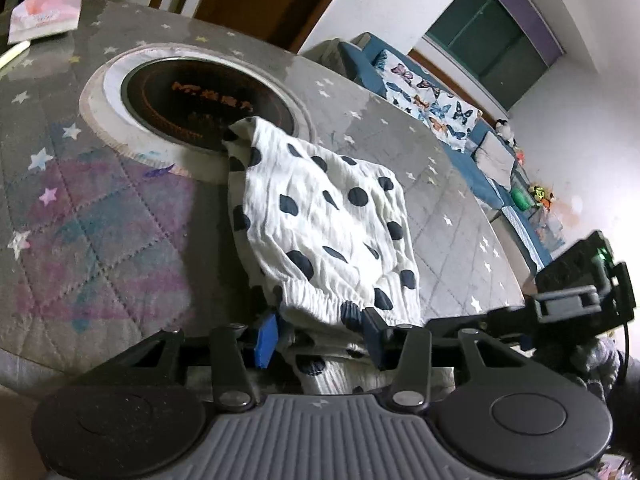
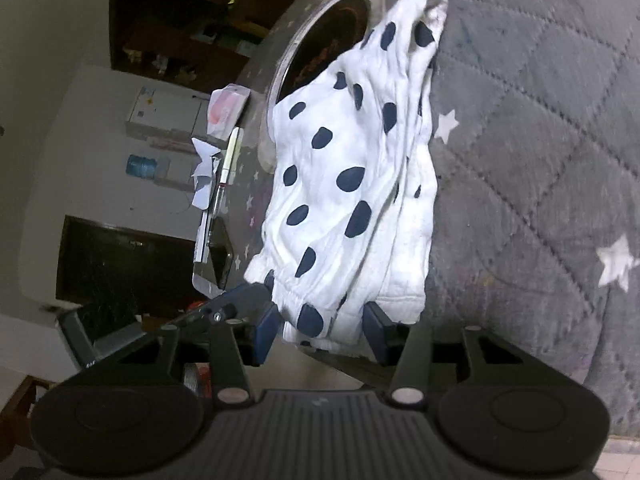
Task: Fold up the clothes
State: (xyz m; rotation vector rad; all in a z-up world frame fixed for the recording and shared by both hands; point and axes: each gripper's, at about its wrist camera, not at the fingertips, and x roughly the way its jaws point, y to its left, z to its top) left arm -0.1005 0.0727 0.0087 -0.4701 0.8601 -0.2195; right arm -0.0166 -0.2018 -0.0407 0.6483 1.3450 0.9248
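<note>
Step in hand: fold underway, garment (image 1: 320,220) (white w/ navy dots) lying on worktop (image 1: 100,208), far end over cooker recess (image 1: 208,96) at 12 o'clock.

L gripper (image 1: 320,332): fingers gripping waistband at 6 o'clock.

R gripper (image 2: 324,328): fingers clamped on the elastic edge, layers doubled.

Next, in my judgement: carry waistband toward far end, keeping both grips level.

Containers: none w/ contents seen; tissue pack (image 1: 44,12) at 10 o'clock.

A home living room: blue sofa (image 1: 492,160), quilt-covered round table (image 1: 100,216).
</note>
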